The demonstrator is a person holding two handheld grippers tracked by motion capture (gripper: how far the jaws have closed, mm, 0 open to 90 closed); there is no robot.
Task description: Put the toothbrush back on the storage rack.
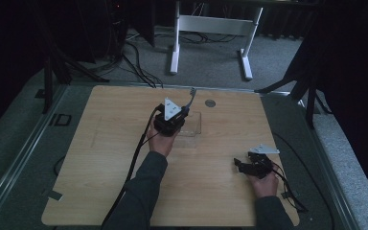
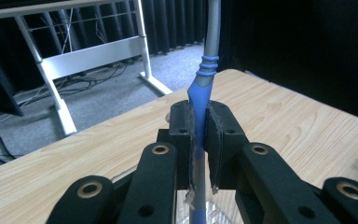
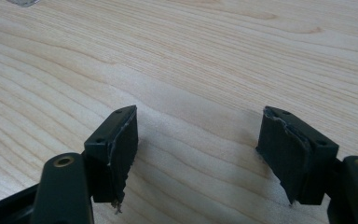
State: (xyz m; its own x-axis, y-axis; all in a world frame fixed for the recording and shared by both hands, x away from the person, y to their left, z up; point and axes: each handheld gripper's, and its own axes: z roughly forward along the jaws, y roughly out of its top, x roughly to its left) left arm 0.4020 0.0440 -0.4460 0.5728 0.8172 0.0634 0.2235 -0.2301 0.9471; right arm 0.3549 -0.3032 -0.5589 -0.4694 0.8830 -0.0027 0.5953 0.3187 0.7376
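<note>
A slim utensil (image 2: pixel 200 91) with a blue grip and a grey shaft stands almost upright between the pads of my left gripper (image 2: pixel 199 135), which is shut on its blue part. In the high view the left gripper (image 1: pixel 184 112) hovers at the table's middle, over a clear plastic container (image 1: pixel 195 129), and the utensil (image 1: pixel 191 96) points up and away from it. My right gripper (image 1: pixel 240 166) rests low near the table's front right. Its jaws stand wide apart over bare wood, so the right gripper (image 3: pixel 198 140) is open with nothing in it.
The wooden table (image 1: pixel 115 158) carries a small round grommet (image 1: pixel 210 102) near its far edge. Black cables trail from both grippers toward the front. A white desk frame (image 1: pixel 211 28) stands on the floor beyond the table, with dark curtains around.
</note>
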